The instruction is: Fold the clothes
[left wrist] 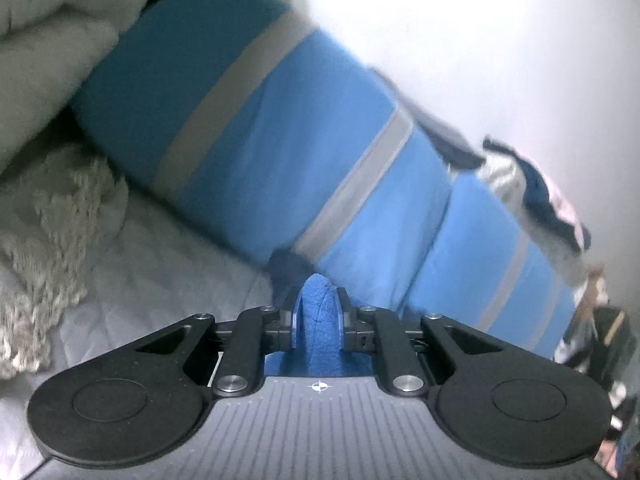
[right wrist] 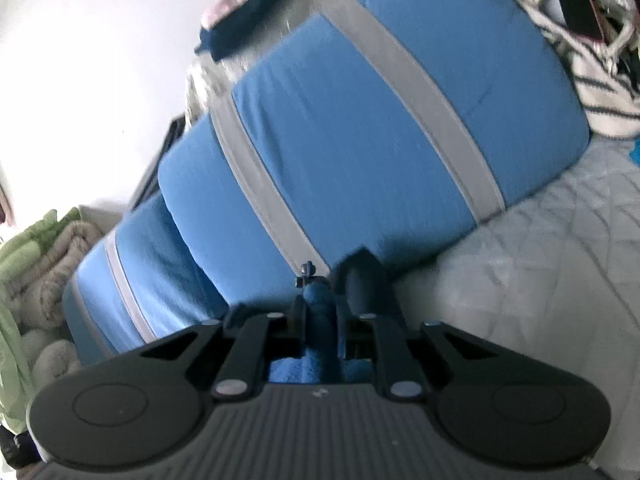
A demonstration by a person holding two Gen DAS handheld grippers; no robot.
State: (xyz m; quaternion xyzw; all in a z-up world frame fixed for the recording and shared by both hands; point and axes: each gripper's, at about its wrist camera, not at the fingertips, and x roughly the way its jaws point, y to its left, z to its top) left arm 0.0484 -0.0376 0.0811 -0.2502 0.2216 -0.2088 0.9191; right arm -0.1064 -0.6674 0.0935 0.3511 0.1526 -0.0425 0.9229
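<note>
A blue fleece garment is pinched in a thick fold between the pads of my left gripper, which is shut on it; more of the cloth shows below the fingers. In the right wrist view a darker-looking fold of the same blue garment stands between the fingers of my right gripper, also shut on it. A dark flap of cloth sticks up just right of the right gripper. Most of the garment is hidden under both gripper bodies.
Big blue cushions with grey stripes lean along a white wall behind a pale quilted bed cover. A beige knitted blanket lies left. Piled clothes and a striped blanket sit at the sides.
</note>
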